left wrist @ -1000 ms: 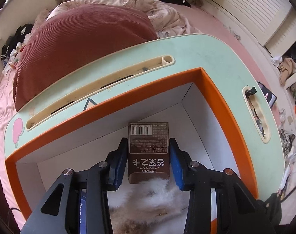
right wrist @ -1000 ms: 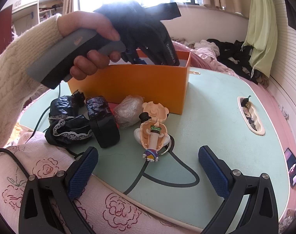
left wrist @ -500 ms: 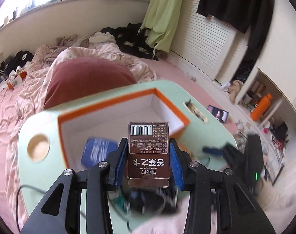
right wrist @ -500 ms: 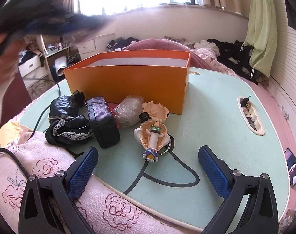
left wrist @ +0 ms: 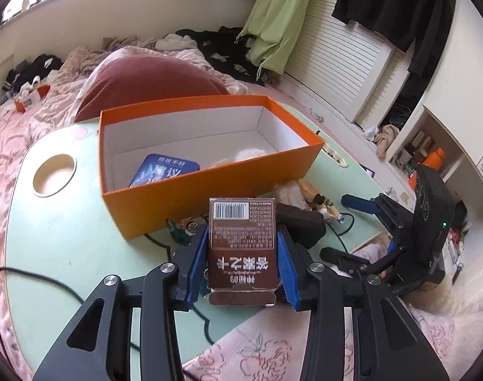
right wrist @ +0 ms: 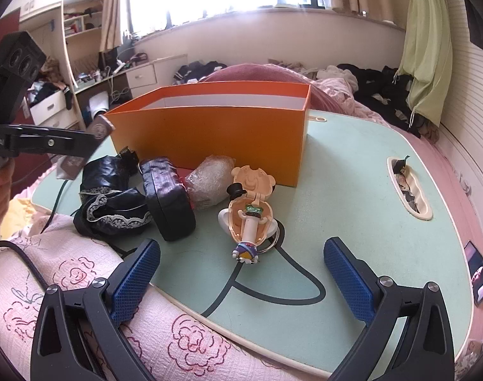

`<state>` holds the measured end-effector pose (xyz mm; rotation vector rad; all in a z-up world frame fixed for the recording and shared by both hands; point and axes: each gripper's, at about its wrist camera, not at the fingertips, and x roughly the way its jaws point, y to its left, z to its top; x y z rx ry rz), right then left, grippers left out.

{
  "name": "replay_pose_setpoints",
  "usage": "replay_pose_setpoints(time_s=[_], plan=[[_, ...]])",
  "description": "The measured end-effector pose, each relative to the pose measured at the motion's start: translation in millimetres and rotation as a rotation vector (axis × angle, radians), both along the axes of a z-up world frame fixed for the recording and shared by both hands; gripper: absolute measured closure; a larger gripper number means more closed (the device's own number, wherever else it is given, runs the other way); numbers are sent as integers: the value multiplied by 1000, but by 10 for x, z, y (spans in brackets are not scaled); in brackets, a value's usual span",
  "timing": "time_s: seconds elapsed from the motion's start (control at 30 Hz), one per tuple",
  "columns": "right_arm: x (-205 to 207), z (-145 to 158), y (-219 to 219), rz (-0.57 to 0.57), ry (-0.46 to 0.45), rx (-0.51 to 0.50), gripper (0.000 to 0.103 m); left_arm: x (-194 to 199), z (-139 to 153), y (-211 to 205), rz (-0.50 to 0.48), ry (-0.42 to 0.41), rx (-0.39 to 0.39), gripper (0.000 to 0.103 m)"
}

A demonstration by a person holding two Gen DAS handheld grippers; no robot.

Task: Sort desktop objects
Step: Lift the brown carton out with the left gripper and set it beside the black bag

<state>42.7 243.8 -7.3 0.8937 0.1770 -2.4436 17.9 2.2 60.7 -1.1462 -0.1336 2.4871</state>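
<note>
Your left gripper is clamped on the small brown printed cardboard carton, held just short of the orange cardboard box ahead. It's light and crushable, so grip the 2 flat sides gently. Right gripper sits wide apart, empty.

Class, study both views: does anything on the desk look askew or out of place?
Yes. The toy figure lies on its back in front of the orange box, its peach shell hinged open, resting across a dark cable.

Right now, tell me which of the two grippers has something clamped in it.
The left gripper: its blue pads squeeze the brown carton. The right gripper gapes open over the table, holding nothing.
</note>
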Motion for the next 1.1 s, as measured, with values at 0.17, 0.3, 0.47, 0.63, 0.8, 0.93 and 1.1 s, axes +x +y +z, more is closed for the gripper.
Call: replay_pose_setpoints(time_s=[0.17, 0.3, 0.47, 0.63, 0.8, 0.93, 1.1], plan=[[0, 3, 4, 0, 0, 0, 0, 27, 133, 21, 42, 103, 22, 40], [2, 5, -1, -1, 0, 0, 0, 176, 224, -119, 65, 138, 43, 30], [6, 4, 18, -1, 0, -1, 0, 426, 54, -196, 48, 90, -85, 30], [6, 5, 24, -1, 1, -1, 0, 587, -279, -175, -8, 22, -148, 30], [9, 10, 22, -1, 1, -3, 0, 502, -439, -101, 8, -8, -161, 28], [13, 11, 30, -2, 2, -2, 0, 489, -517, -67, 94, 57, -199, 9], [17, 15, 24, -2, 2, -3, 0, 511, -566, -103, 108, 117, -180, 2]])
